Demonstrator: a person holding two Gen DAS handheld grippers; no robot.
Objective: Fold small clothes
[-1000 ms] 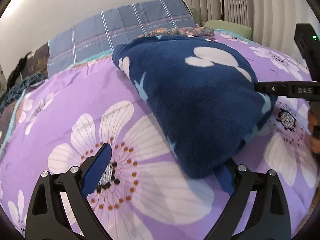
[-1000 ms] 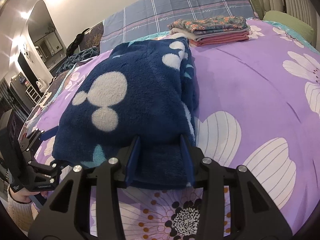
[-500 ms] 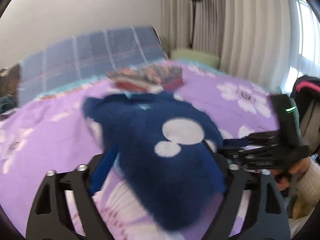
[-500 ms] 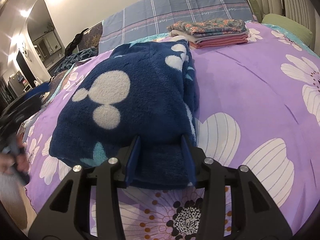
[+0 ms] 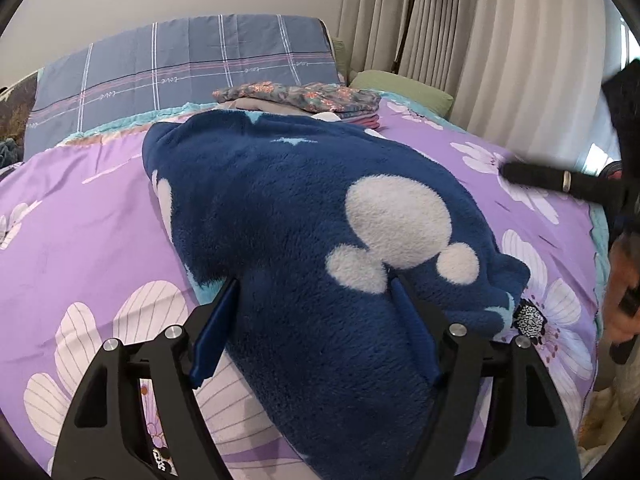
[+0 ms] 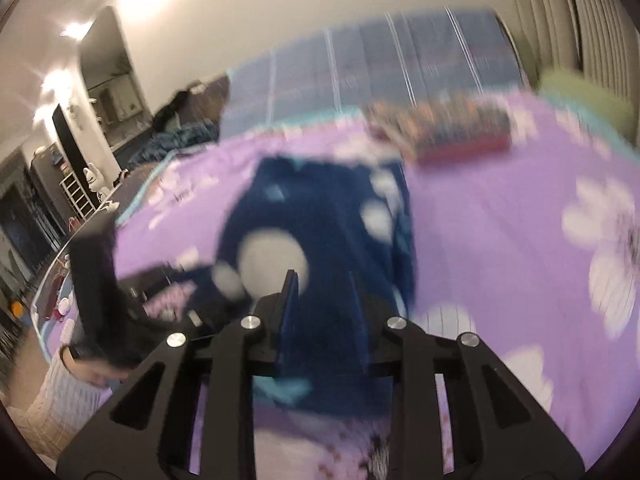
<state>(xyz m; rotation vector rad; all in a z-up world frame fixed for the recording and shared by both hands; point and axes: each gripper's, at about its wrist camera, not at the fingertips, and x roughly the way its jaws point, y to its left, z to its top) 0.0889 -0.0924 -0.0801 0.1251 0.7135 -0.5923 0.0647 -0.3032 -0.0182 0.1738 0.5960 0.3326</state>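
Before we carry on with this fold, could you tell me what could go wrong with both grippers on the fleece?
1. The blue fleece garment is thick; the left gripper straddles a bulky end, so layers may slip out.
2. The right gripper has just been closing on a narrow bunch of the edge, which could pull free.
3. The folded clothes stack lies just behind; a swing could knock it.
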